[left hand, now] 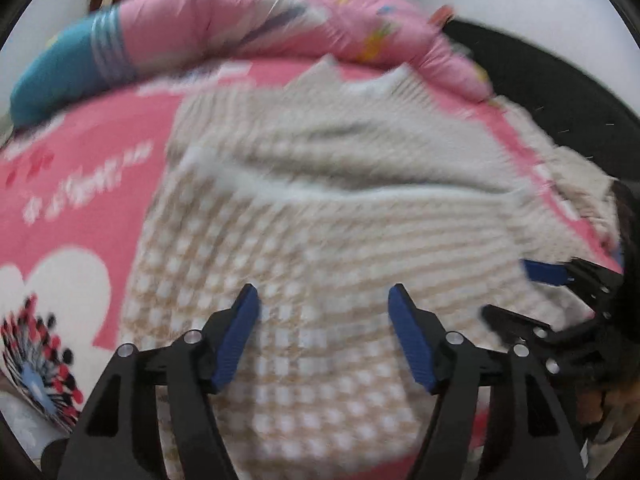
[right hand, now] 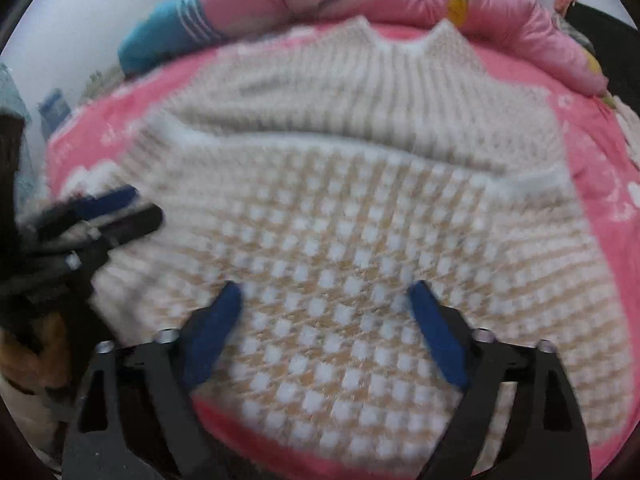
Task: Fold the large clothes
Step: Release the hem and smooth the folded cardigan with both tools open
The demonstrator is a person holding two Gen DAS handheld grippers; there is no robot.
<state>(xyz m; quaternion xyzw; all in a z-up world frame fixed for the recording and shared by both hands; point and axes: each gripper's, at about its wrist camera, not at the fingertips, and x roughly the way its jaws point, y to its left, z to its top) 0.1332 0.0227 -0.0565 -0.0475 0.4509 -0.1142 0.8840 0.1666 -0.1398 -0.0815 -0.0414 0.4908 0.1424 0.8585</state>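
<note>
Left gripper (left hand: 324, 300), jaws apart and empty, hovers over the sweater's (left hand: 320, 208) checked lower part; collar lies far ahead by the pink quilt (left hand: 240, 28); right gripper (left hand: 560, 280) stands near. Right gripper (right hand: 324, 296), spread wide and empty, hangs above the sweater (right hand: 340, 200); bed (right hand: 600, 184) shows pink margin either side.

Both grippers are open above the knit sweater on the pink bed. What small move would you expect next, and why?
Probably both lower to pinch the sweater for another fold: the left gripper and right gripper hang open and empty over its folded-up checkered part, neckline still exposed.
</note>
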